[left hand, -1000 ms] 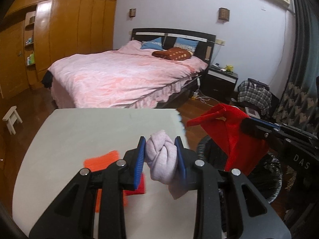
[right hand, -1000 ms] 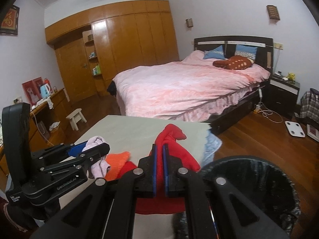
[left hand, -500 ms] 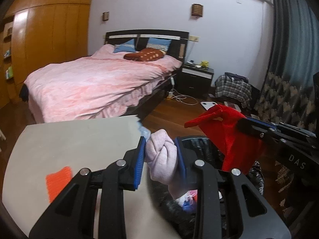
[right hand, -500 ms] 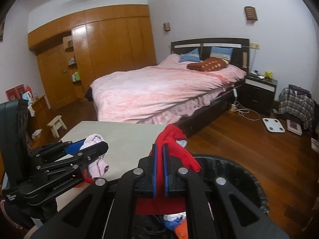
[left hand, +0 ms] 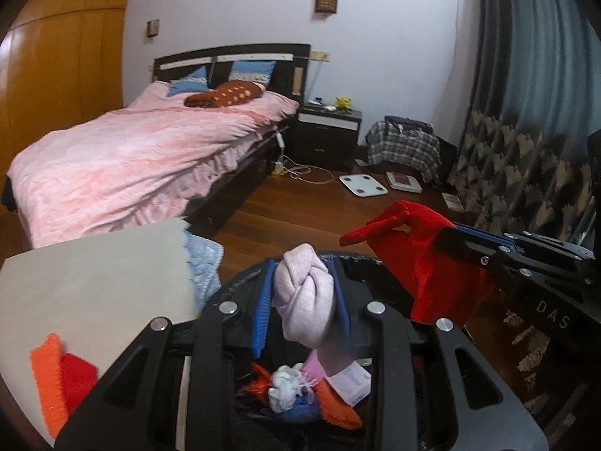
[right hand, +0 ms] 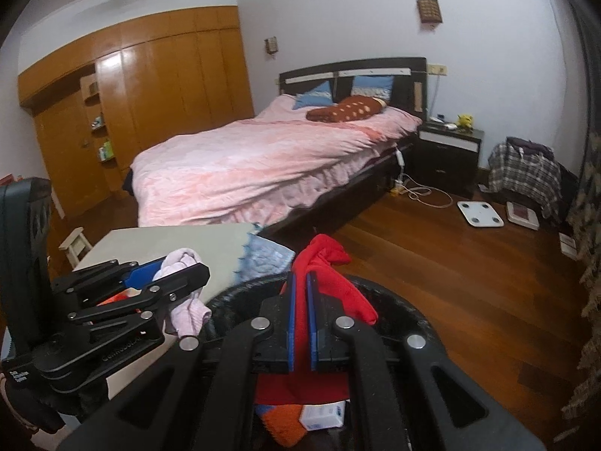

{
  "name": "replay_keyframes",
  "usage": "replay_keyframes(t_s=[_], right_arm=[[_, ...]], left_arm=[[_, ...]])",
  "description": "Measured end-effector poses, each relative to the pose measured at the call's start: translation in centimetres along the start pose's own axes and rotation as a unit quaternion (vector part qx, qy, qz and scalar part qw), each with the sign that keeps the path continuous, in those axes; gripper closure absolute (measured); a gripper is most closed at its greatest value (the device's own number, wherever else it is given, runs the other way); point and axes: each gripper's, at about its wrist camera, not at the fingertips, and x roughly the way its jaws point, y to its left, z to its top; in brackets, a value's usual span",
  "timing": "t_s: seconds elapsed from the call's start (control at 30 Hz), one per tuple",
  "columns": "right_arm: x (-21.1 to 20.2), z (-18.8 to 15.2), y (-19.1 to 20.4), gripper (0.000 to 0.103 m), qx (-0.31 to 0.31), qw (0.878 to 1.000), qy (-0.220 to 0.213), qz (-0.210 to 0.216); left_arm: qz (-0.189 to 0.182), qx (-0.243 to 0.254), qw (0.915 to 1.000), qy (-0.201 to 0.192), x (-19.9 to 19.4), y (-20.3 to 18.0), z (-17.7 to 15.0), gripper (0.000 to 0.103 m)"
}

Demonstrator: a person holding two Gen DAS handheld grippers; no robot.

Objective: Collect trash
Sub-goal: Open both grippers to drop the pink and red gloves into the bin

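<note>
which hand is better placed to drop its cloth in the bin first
Left, narrowly: the left gripper holds the pink cloth directly above the bin; the red cloth hangs nearer the rim.

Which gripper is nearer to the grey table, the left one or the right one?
Left. The left gripper, shut on a pink sock, is beside the grey table edge; the right gripper, holding red cloth, is farther away over the black bin.

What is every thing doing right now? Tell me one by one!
left gripper: shut on the pink cloth, over the bin.
pink cloth: bunched up, held in the air.
right gripper: shut on the red cloth, over the bin.
red cloth: pinched, hanging down.
trash bin: open, already holds some trash.
orange cloth: lying on the table.
table: blue cloth hanging off its edge.
</note>
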Motion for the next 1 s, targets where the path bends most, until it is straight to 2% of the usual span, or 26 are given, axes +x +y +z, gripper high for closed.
replay_keyframes(t_s=[0.17, 0.27, 0.3, 0.33, 0.4, 0.6, 0.8, 1.0], right_arm=[[1.5, -0.8, -2.5, 0.095, 0.014, 1.0, 0.017, -0.012], [2.1, -1.3, -3.5, 0.088, 0.02, 0.999, 0.025, -0.026], [2.2, -1.4, -3.7, 0.079, 0.021, 0.999, 0.026, -0.028], [2.2, -1.5, -4.0, 0.064, 0.022, 0.999, 0.024, -0.031], [1.9, -1.6, -4.3, 0.052, 0.023, 0.999, 0.02, -0.036], [0.3, -1.5, -3.8, 0.008, 0.028, 0.998, 0.003, -0.062], [-1.0, -1.2, -1.7, 0.006, 0.027, 0.998, -0.009, -0.05], [-1.5, -1.6, 2.0, 0.006, 0.028, 0.999, -0.008, -0.028]], left_arm=[[-0.024, -0.001, 0.9995, 0.023, 2.8, -1.2, -0.4, 0.069], [-0.032, 0.003, 0.9991, 0.028, 3.5, -1.3, -0.6, 0.045], [-0.034, 0.001, 0.9991, 0.027, 3.5, -1.2, -0.6, 0.042], [-0.034, -0.002, 0.9991, 0.027, 3.4, -1.0, -0.6, 0.041], [-0.032, -0.007, 0.9992, 0.025, 3.1, -0.6, -0.5, 0.03], [-0.012, -0.024, 0.9996, 0.006, 0.8, 1.3, 0.4, 0.017], [0.029, -0.037, 0.9988, -0.016, -3.2, 4.2, 1.1, 0.01], [0.083, -0.055, 0.9947, -0.023, -7.9, 7.9, -0.5, 0.009]])
